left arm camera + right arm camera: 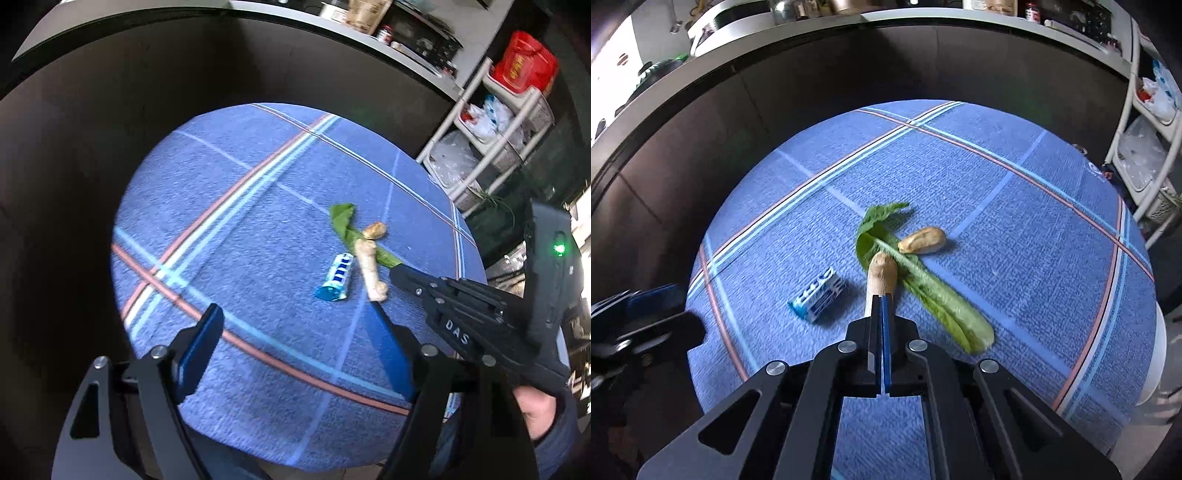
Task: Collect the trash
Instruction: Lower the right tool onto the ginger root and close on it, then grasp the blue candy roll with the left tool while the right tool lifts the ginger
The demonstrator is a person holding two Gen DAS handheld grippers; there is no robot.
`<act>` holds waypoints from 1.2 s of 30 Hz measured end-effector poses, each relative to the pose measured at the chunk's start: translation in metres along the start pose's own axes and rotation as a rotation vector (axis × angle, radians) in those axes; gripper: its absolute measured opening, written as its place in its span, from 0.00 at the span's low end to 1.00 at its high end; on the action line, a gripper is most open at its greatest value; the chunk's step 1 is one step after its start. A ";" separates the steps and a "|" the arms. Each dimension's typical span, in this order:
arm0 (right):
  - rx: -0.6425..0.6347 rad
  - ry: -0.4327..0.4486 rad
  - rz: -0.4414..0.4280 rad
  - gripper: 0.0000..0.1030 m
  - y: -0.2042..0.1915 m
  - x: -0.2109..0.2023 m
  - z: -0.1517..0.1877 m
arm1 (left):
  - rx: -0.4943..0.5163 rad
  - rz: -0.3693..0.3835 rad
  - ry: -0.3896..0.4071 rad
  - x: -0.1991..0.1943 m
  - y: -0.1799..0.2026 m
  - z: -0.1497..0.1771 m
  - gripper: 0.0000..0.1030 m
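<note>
Right gripper [881, 301], centre of the right wrist view, is sitting fully closed with nothing pinched; its tips are overlapping the near end of the tan knobbly ginger root [881, 273]. Left gripper [295, 328], bottom of the left wrist view, is hanging open and empty over the blue plaid tablecloth [1015, 221].

The trash is lying mid-frame: the ginger root crossing the long green leafy vegetable stalk [923, 284], a small beige ginger chunk [922, 240] just beyond, and a blue-and-white candy wrapper [818, 295] to the left.

Risks, as I judge them: closed tips could nudge the root off, and a grab could drag the leaf along.
</note>
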State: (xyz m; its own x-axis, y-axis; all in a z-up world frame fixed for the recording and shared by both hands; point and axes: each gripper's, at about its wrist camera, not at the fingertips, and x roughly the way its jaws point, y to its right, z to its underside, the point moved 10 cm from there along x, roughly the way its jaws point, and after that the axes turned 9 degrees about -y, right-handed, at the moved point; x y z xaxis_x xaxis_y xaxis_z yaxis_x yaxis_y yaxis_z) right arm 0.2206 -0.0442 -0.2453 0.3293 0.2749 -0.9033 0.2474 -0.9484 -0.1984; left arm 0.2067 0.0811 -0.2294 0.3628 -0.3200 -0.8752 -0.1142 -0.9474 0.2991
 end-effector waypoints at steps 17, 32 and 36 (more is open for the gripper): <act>-0.056 0.001 0.034 0.15 0.003 0.022 0.001 | 0.044 0.013 -0.020 0.012 0.014 -0.005 0.71; -0.098 0.041 0.027 0.15 0.005 0.005 0.006 | 0.128 0.024 -0.057 0.038 0.037 -0.016 0.50; -0.106 0.058 0.020 0.15 0.011 -0.013 0.014 | 0.171 0.007 -0.065 0.053 0.045 -0.026 0.48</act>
State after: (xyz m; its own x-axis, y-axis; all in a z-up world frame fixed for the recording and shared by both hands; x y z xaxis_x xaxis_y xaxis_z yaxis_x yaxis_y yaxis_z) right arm 0.2060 -0.0601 -0.2413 0.3864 0.2678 -0.8826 0.3345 -0.9325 -0.1365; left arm 0.2449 0.0219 -0.2522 0.3011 -0.3214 -0.8978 -0.2746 -0.9308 0.2412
